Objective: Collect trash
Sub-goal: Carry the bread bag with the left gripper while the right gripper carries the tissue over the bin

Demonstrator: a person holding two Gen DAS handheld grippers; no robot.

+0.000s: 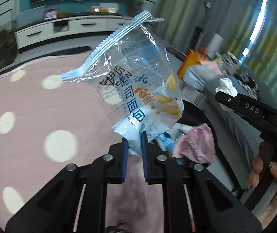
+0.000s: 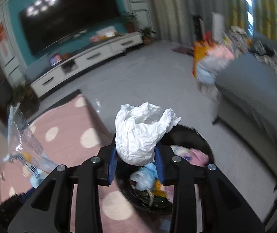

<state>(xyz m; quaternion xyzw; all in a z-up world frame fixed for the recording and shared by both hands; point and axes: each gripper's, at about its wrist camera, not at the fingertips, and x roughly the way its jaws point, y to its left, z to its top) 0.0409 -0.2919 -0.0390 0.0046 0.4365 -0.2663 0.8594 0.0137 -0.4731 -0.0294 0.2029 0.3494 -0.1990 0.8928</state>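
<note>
left gripper (image 1: 134, 145): jaws pinching clear bread wrapper (image 1: 138, 85) by its bottom edge, above pink dotted rug (image 1: 31, 104). right gripper (image 2: 136, 155): jaws clamping crumpled white paper (image 2: 140, 134) over black bin (image 2: 200, 137). risk: wrapper slips from thin grip; either piece lands on rug beside bin rim.

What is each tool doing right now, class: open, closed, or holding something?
Left tool: closed on the clear bread wrapper.
Right tool: closed on the crumpled white paper, above the trash bin.
</note>
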